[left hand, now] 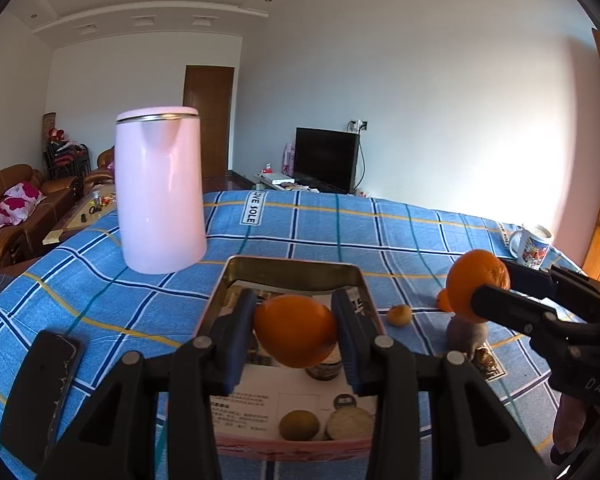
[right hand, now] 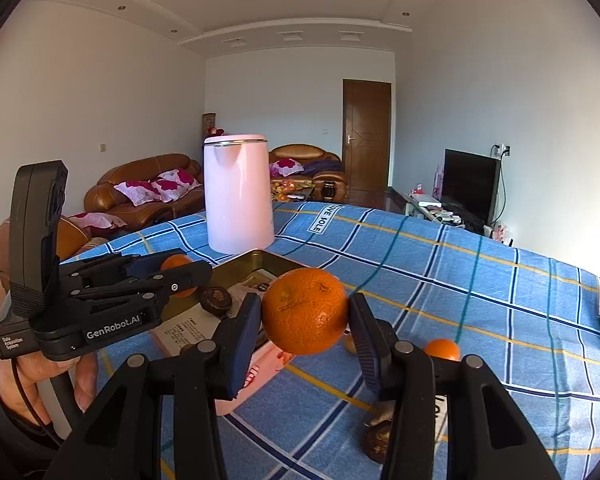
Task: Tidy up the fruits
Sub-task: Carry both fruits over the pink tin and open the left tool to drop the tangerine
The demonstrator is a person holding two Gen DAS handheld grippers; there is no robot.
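My left gripper [left hand: 295, 320] is shut on an orange [left hand: 296, 336], held above an open tin box [left hand: 292, 263] lined with printed paper. In the box lie a kiwi [left hand: 299, 425], a pale round fruit [left hand: 350, 424] and a dark round one [left hand: 324, 370]. My right gripper [right hand: 305, 314] is shut on a second orange [right hand: 305, 304], over the checked cloth just right of the box [right hand: 260, 258]. Each view shows the other gripper from the side: the right gripper [left hand: 494, 284] with its orange [left hand: 474, 276], the left gripper [right hand: 180, 270] with its orange [right hand: 176, 262].
A pink kettle [left hand: 160, 192] stands behind the box on the left. A black phone [left hand: 40, 392] lies near left. On the cloth to the right are a small orange [right hand: 442, 349], a small brownish fruit [left hand: 399, 315], a dark fruit [right hand: 378, 442] and a mug [left hand: 532, 246].
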